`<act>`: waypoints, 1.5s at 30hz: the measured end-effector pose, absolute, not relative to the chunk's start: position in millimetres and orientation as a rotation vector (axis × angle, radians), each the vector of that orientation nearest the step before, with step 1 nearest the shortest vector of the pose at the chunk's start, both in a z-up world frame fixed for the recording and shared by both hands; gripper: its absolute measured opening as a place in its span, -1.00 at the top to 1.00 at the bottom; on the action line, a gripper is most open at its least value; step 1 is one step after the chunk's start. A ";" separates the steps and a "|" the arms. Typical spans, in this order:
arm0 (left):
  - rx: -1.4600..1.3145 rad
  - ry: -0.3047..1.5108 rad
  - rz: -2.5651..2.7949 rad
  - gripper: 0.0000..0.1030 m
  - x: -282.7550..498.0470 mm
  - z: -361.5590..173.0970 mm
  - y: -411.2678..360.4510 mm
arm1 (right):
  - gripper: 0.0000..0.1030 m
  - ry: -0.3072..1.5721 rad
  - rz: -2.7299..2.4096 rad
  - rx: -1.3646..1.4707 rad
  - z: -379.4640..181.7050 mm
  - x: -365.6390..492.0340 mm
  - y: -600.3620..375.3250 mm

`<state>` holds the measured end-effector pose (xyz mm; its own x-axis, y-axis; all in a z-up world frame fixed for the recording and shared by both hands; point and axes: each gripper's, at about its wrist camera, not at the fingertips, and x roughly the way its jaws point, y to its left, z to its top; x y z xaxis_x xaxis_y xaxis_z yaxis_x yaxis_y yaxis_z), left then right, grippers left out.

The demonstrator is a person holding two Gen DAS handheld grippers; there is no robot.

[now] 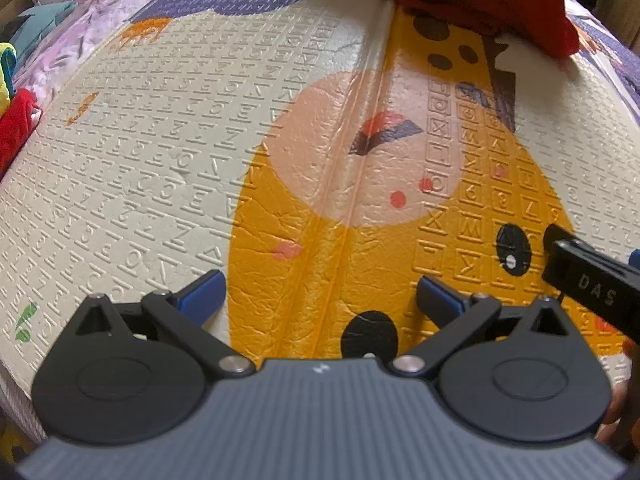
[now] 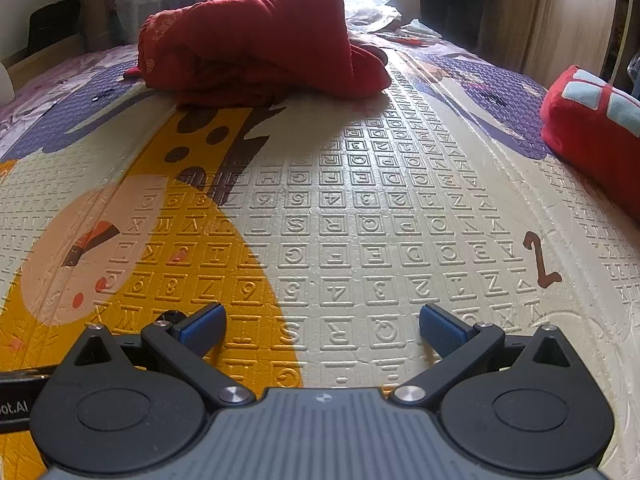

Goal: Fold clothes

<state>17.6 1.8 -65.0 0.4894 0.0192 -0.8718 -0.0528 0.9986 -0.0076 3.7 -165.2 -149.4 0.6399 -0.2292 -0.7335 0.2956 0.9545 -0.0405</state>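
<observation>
The left gripper [image 1: 320,292] hangs low over the play mat [image 1: 168,152] with its blue-padded fingers spread wide apart and nothing between them. The right gripper [image 2: 322,328] is the same: fingers apart, empty, close above the mat. Part of the right gripper's black body shows at the right edge of the left wrist view, so the two sit near each other, side by side.

The garment to work on appears to be the red cloth [image 2: 260,40], a loosely bundled heap lying at the far end of the mat, well apart from both grippers. Nothing is spread out in front of them, so by my reading the step in hand is the fetch: one garment has to be picked up and laid flat before any fold can start. The next move calls for a reach forward across the mat, a pinch on an edge or corner of the heap rather than its thick middle, and a pull toward the bare patch.

A second red piece with pale blue markings [image 2: 592,128] lies at the right edge, looking compact and perhaps already folded. More coloured clothes [image 1: 16,112] crowd the left edge.

The mat is foam, embossed with letters and numbers, printed with an orange giraffe-like figure [image 1: 304,264], and creased down the middle. It seems to lie on a bed with a purple patterned sheet [image 1: 80,28]. Wooden furniture [image 2: 560,12] stands beyond.
</observation>
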 end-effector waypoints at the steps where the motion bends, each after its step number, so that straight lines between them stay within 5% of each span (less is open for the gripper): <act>1: -0.034 1.052 0.045 -1.00 16.6 -65.3 1.6 | -0.99 0.824 -0.300 0.086 -149.4 3.9 -165.2; 45: -0.014 1.049 0.030 -1.00 15.6 -65.4 0.5 | -0.99 0.779 -0.310 0.060 -152.7 5.4 -161.5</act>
<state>15.6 0.5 -65.4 0.4980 0.0186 -0.8670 -0.0315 0.9995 0.0033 5.4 -161.5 -152.7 0.6686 -0.2530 -0.6992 0.2968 0.9530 -0.0610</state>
